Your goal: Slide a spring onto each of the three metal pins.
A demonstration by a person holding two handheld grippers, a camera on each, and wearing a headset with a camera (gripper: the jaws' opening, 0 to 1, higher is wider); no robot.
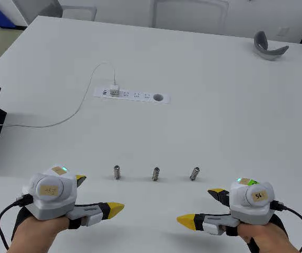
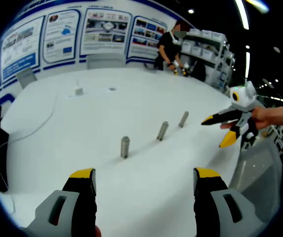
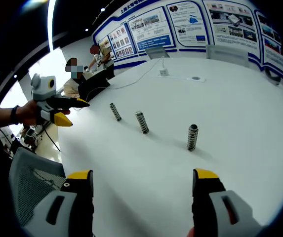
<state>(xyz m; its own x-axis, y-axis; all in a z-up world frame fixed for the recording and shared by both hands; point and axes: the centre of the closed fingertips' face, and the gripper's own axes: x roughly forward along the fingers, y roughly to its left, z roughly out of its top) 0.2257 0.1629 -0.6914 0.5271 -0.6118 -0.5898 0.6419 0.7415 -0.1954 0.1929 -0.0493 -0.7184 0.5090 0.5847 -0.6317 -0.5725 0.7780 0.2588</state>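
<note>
Gaping left tool (image 1: 100, 193), right tool (image 1: 196, 205), sprung pins (image 1: 156, 173), gripper-view bystander (image 2: 170, 47)

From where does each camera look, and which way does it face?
Head view: from the person's head, down onto the table; left gripper and right gripper show.
Left gripper view: low, along its own jaws, toward the three pins; right gripper beyond.
Right gripper view: the same from the other side; left gripper beyond.
All share the three pins.
</note>
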